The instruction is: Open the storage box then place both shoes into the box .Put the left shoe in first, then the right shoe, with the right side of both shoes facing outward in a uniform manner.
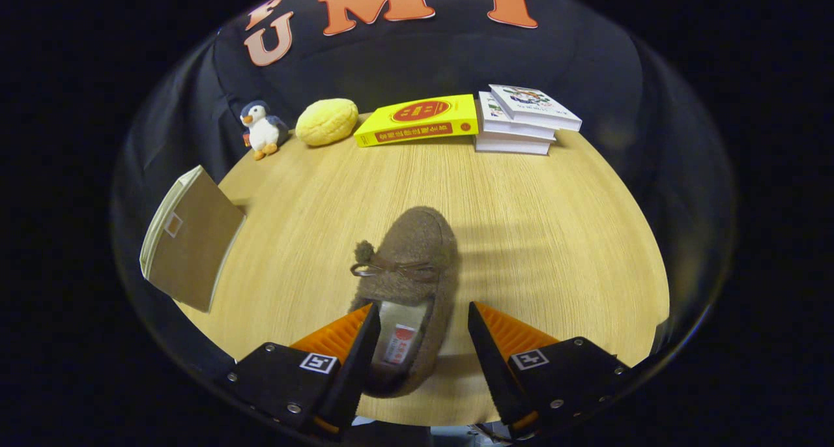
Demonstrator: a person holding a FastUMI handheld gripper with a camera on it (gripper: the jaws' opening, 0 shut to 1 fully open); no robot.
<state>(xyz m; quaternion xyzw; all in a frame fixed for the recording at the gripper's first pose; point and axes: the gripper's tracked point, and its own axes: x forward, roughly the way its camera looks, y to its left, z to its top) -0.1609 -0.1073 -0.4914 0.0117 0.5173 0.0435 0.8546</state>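
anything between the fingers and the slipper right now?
Nothing visible. The hand-held gripper is open with the brown slipper's heel end already between its fingers; the left finger sits at the slipper's edge, the right one stands apart from it over bare table. Books and plush toys sit far beyond, at the back.

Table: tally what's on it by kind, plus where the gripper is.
Shoes: 1, a brown slipper, heel between the open gripper's fingers, neither pressing on it
Books: 4, a yellow book, a stack of 2 white books, a tan book
Soft toys: 2, a penguin, a yellow plush
Total: 7
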